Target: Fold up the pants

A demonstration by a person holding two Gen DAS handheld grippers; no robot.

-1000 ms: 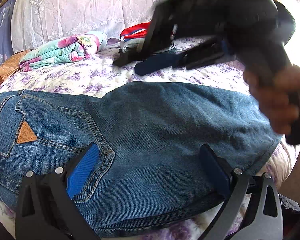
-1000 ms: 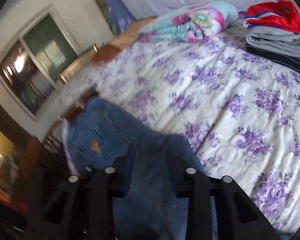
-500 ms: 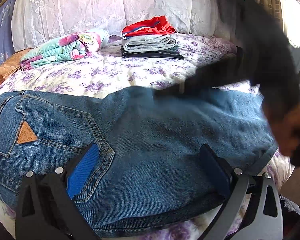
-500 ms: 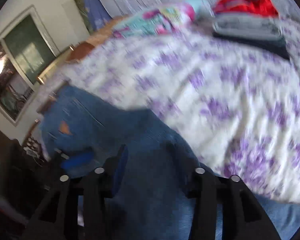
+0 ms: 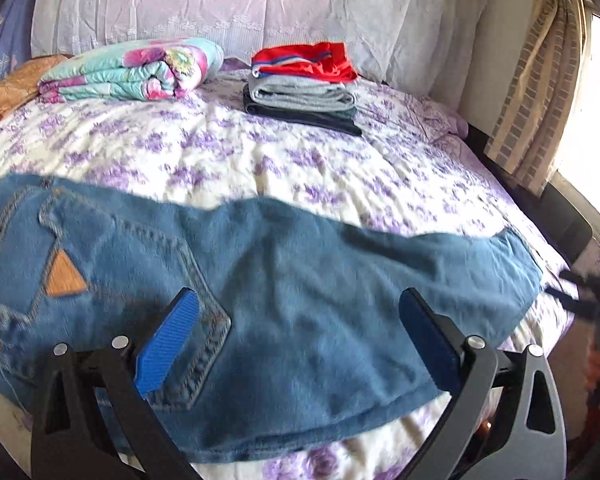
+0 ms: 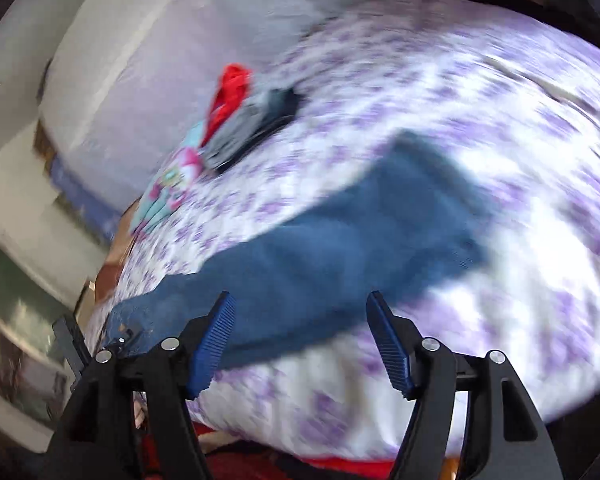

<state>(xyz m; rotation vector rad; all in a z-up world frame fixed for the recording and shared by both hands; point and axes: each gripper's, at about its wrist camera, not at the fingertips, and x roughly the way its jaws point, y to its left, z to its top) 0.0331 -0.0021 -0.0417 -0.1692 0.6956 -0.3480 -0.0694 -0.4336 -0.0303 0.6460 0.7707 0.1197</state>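
- Denim, mid-blue and folded, forms the one pair of pants [image 5: 284, 292]; it lies lengthwise across the near edge of the bed [image 5: 300, 160], with one stitched back pocket and one tan triangular patch [image 5: 65, 279] at the left of the left wrist view.
- Two claws appear. The left claw [image 5: 296, 340] is spread wide just above the pants, its ribbed blue pads [image 5: 168, 344] on either side of the cloth and nothing pressed between them.
- The right claw [image 6: 302, 344] has just been opening; its jaws stand released over the near edge of the bed, with only the edge of the denim behind its left pad and nothing gripped.
- One stack of folded clothes [image 5: 304, 88] sits at the far side of the bed: three layers can be counted, red on top, grey in the middle, dark at the bottom.
- One rolled floral blanket [image 5: 140, 70] in teal and pink lies just left of that stack, apart from it.
- One striped beige curtain [image 5: 540, 92] hangs at the right, beside a bright window.
- Hard to make out: the right wrist view is heavily smeared, so the purple flower print of the bedcover and the far stack show only as streaks. A dark blurred shape at the right edge of the left wrist view cannot be identified.
- Cut off: the waistband end of the pants runs out of the left wrist view at the left.
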